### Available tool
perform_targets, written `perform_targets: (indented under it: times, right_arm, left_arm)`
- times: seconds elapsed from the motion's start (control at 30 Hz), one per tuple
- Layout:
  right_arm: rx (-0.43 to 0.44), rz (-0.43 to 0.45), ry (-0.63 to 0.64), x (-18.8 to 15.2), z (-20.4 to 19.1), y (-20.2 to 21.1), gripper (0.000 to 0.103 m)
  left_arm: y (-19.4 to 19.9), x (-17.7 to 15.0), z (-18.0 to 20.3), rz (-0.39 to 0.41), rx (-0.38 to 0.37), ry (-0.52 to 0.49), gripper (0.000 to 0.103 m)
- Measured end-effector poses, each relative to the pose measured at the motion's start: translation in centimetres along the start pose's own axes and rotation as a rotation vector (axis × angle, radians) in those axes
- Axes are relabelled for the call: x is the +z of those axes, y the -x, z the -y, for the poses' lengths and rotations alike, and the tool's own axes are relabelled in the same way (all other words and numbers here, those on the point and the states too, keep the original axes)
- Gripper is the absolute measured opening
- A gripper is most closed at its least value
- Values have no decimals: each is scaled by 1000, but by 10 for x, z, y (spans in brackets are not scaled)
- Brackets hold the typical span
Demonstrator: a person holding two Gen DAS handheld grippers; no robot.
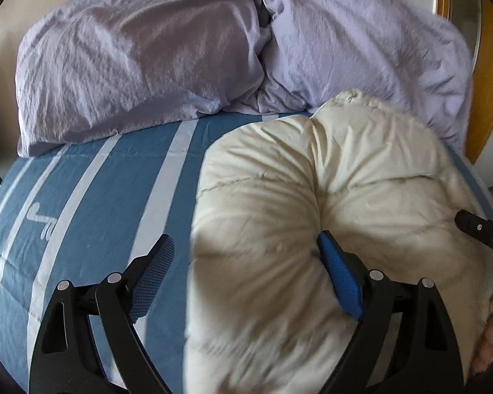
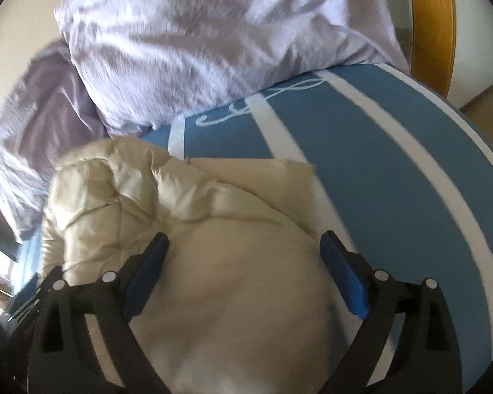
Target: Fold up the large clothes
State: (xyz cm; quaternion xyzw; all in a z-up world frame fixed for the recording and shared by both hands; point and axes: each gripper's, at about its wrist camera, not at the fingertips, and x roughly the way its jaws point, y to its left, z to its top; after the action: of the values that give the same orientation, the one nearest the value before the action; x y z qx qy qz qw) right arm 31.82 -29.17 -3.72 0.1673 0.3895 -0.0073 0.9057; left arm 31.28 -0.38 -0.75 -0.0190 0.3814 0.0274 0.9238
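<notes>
Holding both grippers spread wide, you hover over the cream puffy jacket bunched on the bed near its head, just before the lilac pillows. Your left gripper straddles the jacket's left edge; your right gripper brackets its bulk, neither pinching it.

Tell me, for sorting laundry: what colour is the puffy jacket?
Cream jacket; clearest in the left wrist view.
</notes>
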Motion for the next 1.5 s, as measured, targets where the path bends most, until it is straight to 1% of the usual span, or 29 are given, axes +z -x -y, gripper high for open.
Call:
perform_targets:
  times: [0.07,0.13,0.2,0.3,0.37,0.43,0.53,0.73,0.93,1.07,1.13,1.2,1.23,1.27,1.3,1.4,1.5]
  right_arm:
    - [31,-6,-51,0,19,16,96]
    - [91,-39,-84,0,34,23,96]
    - [160,-102,-102,-2,45,23,96]
    - [220,-174,-107,-8,50,16,97]
    - [270,-215,-113,-13,51,10,97]
    - [318,-251,-125,-17,49,3,99]
    - [364,-290,-132,-21,44,-6,100]
    - [410,-300,-77,-22,26,-14,101]
    - [456,-299,-68,-18,20,-22,101]
    - [485,-300,-60,-17,18,-25,100]
    - [514,-307,-65,-18,17,-27,95]
    - [551,-317,-80,-20,19,-30,76]
    - [579,-314,-91,-20,19,-30,70]
    - [604,-311,-98,-20,20,-28,59]
    - [627,-305,-103,-19,20,-28,51]
    - [652,-284,-81,-14,10,-23,38]
    - [658,-272,-44,-6,-9,-21,34]
  left_arm:
    - [12,-1,-16,4,-22,30,89]
    - [19,0,-32,-13,-51,66,90]
    - [19,0,-43,-46,-87,99,90]
    - [11,-6,-58,-110,-154,165,90]
    - [4,-10,-68,-154,-223,228,90]
    - [-2,-14,-73,-186,-285,280,90]
    - [-9,-18,-74,-214,-339,318,90]
    - [-21,-20,-72,-236,-403,348,90]
    - [-35,-20,-68,-271,-483,388,90]
    - [-38,-19,-63,-275,-526,397,90]
    - [-40,-20,-61,-283,-568,412,84]
    - [-39,-20,-62,-273,-590,429,75]
    - [-38,-21,-63,-266,-598,433,71]
    - [-36,-20,-65,-255,-613,439,64]
    - [-34,-20,-67,-249,-623,443,57]
    - [-26,-17,-76,-224,-653,449,47]
    - [-15,-11,-89,-187,-650,454,47]
